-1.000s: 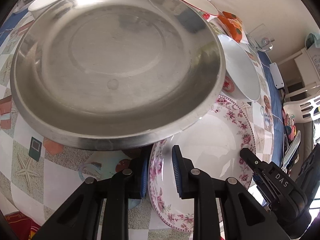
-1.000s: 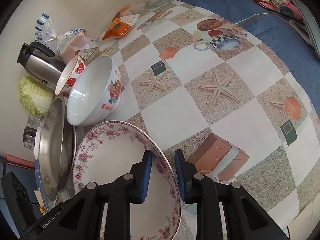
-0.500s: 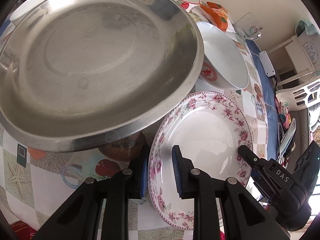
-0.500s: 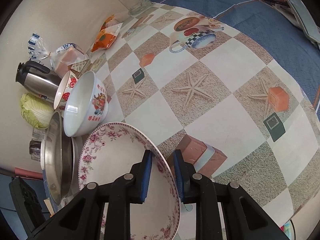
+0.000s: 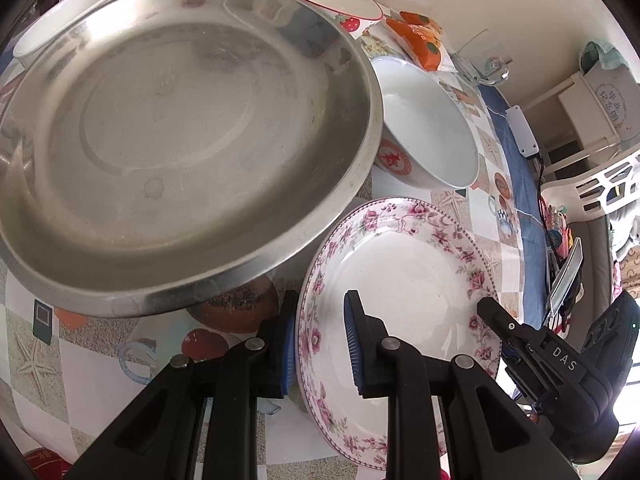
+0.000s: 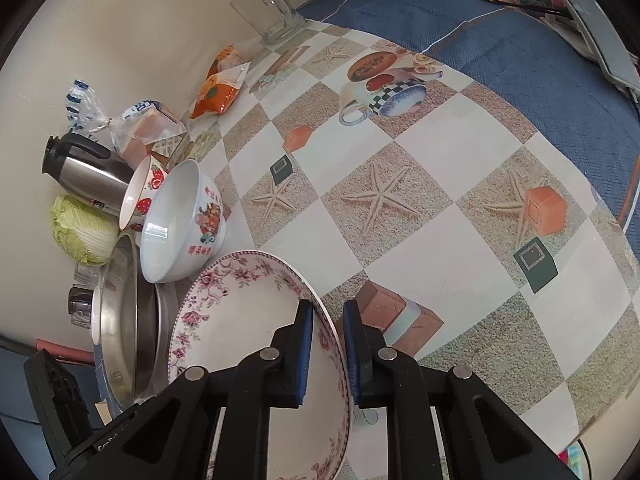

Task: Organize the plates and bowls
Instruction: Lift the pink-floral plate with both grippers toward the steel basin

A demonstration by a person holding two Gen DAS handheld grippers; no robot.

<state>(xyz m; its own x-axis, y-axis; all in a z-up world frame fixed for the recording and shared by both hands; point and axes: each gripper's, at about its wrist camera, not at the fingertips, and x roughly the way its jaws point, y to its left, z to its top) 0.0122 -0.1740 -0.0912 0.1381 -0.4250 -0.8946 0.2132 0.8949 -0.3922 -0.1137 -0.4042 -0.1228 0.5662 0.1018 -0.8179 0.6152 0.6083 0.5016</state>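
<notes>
Two empty bowls (image 6: 180, 220), empty floral plate (image 6: 240, 340)

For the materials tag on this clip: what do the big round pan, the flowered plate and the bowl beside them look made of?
Big round pan: likely stainless steel, brushed grey with dull, smeared reflections.
Flowered plate: probably glazed porcelain or ceramic, glossy white with a printed pink floral rim.
Bowl: glazed ceramic by its look, smooth white with a red printed emblem.

Left wrist view: close, steeply downward along its fingers, onto the floral plate (image 5: 404, 280) and steel tray (image 5: 180, 140). Right wrist view: close, downward from the opposite rim, facing the tablecloth (image 6: 420, 220). Shared: plate, tray, white bowl (image 6: 180, 220).
</notes>
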